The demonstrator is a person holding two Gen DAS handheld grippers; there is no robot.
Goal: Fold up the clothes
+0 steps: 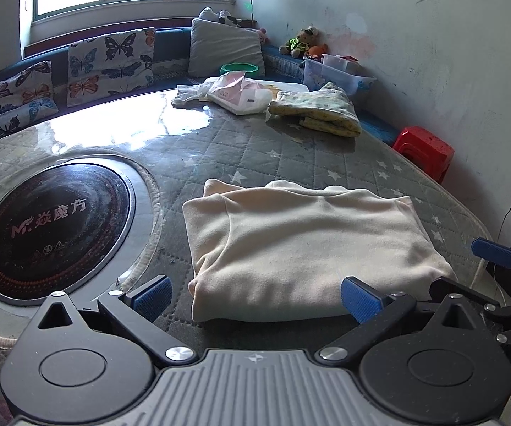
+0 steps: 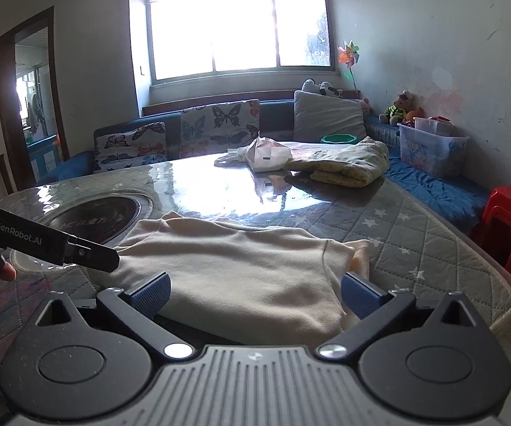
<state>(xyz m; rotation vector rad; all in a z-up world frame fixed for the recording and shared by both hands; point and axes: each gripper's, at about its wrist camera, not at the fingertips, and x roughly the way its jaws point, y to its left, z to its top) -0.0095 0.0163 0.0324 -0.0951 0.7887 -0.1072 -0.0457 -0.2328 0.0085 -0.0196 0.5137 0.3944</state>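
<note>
A cream garment (image 1: 305, 245) lies folded into a rough rectangle on the quilted star-pattern table cover (image 1: 255, 152); it also shows in the right wrist view (image 2: 241, 277). My left gripper (image 1: 255, 296) is open and empty at the garment's near edge. My right gripper (image 2: 255, 293) is open and empty, its jaws either side of the garment's near edge. In the left wrist view the right gripper's blue pad (image 1: 496, 254) shows at the garment's right side. A folded yellow patterned garment (image 1: 319, 110) lies at the far side of the table.
A round black induction hob (image 1: 53, 227) is set in the table left of the garment. A pink-white plastic package (image 1: 241, 94) lies near the yellow garment. A red stool (image 1: 426, 151) stands right of the table. A sofa with butterfly cushions (image 1: 110, 64) runs behind.
</note>
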